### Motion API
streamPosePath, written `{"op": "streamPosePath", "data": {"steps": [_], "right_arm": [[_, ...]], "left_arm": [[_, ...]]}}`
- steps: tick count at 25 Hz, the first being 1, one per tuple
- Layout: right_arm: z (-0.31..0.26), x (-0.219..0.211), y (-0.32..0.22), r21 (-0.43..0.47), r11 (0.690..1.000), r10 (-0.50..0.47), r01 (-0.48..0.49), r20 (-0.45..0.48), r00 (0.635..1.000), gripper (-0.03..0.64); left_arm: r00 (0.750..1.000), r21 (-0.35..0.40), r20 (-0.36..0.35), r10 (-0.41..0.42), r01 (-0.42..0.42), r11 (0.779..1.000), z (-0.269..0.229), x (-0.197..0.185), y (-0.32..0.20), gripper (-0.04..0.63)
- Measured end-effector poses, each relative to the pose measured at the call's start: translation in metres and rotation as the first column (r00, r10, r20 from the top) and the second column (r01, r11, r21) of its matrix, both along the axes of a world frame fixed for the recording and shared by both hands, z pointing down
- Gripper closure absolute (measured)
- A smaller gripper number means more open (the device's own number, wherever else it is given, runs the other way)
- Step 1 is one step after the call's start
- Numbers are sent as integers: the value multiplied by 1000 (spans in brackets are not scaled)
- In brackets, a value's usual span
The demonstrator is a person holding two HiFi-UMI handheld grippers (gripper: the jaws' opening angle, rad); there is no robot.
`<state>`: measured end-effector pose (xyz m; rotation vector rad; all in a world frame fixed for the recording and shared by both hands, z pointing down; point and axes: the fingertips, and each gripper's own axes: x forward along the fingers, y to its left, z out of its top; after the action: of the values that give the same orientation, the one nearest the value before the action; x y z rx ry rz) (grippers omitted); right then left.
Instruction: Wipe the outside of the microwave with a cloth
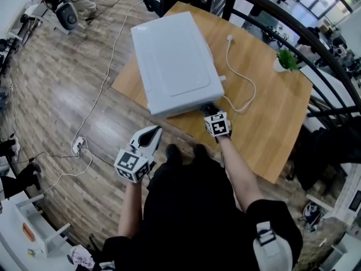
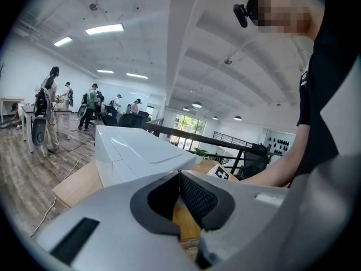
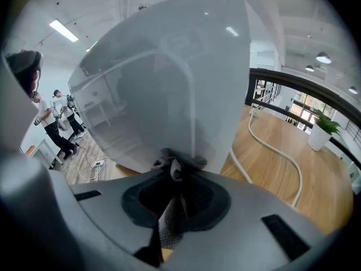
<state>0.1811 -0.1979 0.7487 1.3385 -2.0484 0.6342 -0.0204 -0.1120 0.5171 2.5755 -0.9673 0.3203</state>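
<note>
Your right tongs [image 3: 179,171] pinch a grey cloth [image 3: 169,222] against the near corner of the white microwave [image 1: 175,61] on the worktop [image 1: 271,112]; your left tongs [image 2: 180,175] are pressed together, empty, beside the worktop

This is a big open-plan lab or office. Cables [image 1: 101,89] and a power strip [image 1: 78,145] lie on the wood floor [image 1: 51,95]. A wooden table [image 1: 276,112] holds a plant [image 1: 286,59] beside a black railing [image 1: 293,24]. Strip lights [image 2: 104,29] hang overhead, there are tall windows [image 2: 189,123], and people [image 2: 90,103] stand among desks and gear.

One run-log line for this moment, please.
right claw: shut on cloth | cloth: against microwave near face | left claw: shut, empty, clear of microwave
</note>
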Motion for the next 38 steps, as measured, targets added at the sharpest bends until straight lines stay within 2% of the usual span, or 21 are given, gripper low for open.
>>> {"op": "streamPosePath", "data": {"steps": [15,22,38], "right_arm": [[-2,34,-7,21,1000,-12,12,4,1000,584],[3,37,-4,4,999,-37,37,9,999,583],[37,32,-9,-47,992,-119,119,-1,993,583]], "left_arm": [[999,-7,5,-40,40,999,2,30,1,592],[998,-8,4,-67,67,998,0,35,6,593],[980,-21,10,-199,199,980,11,18,19,593]]}}
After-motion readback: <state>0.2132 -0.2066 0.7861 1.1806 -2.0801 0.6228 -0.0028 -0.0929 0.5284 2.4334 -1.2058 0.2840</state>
